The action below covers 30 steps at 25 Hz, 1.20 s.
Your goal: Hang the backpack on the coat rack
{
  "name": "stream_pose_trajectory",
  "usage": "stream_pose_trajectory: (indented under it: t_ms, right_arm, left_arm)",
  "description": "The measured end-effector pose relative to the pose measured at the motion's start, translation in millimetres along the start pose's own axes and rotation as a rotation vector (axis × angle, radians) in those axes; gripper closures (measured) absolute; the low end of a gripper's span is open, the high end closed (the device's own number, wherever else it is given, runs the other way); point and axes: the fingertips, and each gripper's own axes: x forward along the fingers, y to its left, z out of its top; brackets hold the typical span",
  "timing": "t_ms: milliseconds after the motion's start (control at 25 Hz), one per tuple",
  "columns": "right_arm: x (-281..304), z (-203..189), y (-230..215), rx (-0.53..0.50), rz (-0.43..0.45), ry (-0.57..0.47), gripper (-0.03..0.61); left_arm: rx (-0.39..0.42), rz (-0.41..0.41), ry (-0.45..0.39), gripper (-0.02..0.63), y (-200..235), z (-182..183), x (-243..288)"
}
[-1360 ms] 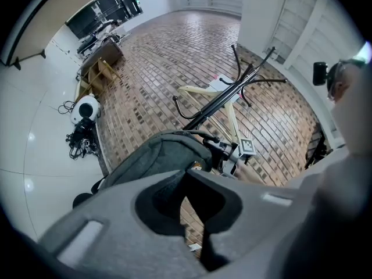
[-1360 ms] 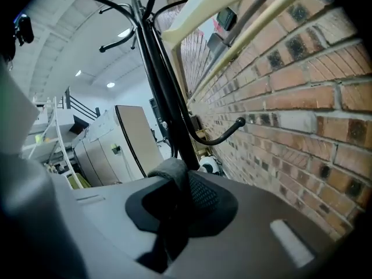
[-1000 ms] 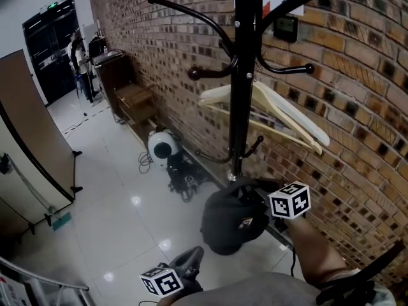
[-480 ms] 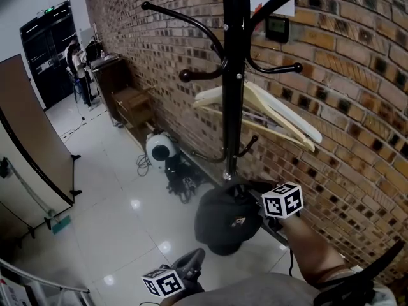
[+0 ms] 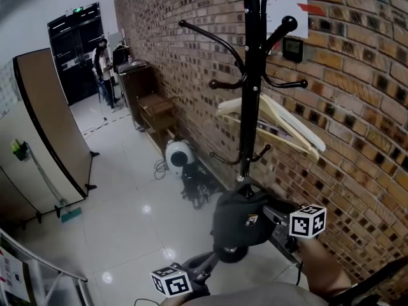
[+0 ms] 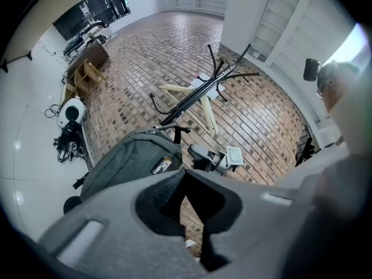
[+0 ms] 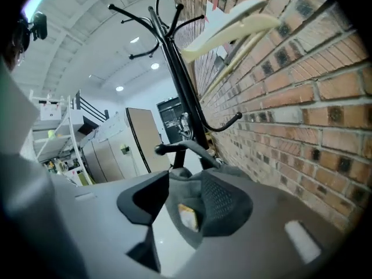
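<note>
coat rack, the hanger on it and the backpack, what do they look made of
Coat rack: probably metal, black paint with a slight sheen; thin tube pole and slim curved arms. Hanger: likely pale wood, light cream, matte, though plastic is possible. Backpack: dark grey woven fabric, matte; it sags softly.

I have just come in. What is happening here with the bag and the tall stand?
A person with a claw tool in each hand is hanging a grey backpack on the black coat rack. The backpack hangs by its top handle from a low hook. The right claw has just been opening; the backpack shows between its jaws, but the pads do not press on it. The left claw is shut and empty, apart from the backpack.
</note>
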Motion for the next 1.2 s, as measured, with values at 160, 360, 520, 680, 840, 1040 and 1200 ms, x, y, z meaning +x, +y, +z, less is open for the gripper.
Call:
stream_pose_trajectory:
  t_ms: [160,360,520,680,840,1040,1200]
  right_arm:
    - [-63.7,-33.5,54.2,0.044,0.072,-0.014,0.554]
    - [-148.5,-98.9,125.5,0.027,0.165,0.056,0.578]
    - [-225.8,-148.7,160.7,-0.009,0.183,0.084,0.578]
    - [-302.8,-196.3,170.2,0.016,0.163,0.089,0.578]
    - [-360.4,-240.4,187.9,0.034,0.192,0.113,0.578]
    - [-405.4,-257.2,216.3,0.010,0.248,0.116,0.578]
    - [-429.4,-267.9,229.8,0.019,0.250,0.107,0.578]
  left_arm:
    - [0.041,-0.008,-0.014,0.611,-36.4,-12.5,-6.9]
    - [0.080,-0.025,0.010,0.611,-99.5,-63.3,-13.5]
    - [0.110,-0.022,0.036,0.611,-158.5,-128.7,-23.9]
    - [0.167,-0.008,0.047,0.611,-214.9,-199.4,-42.6]
    - [0.178,0.035,0.058,0.611,-255.0,-259.5,-63.7]
    - [0.208,0.073,0.056,0.611,-298.1,-287.0,-82.1]
    - [0.223,0.086,0.078,0.611,-322.2,-297.2,-88.1]
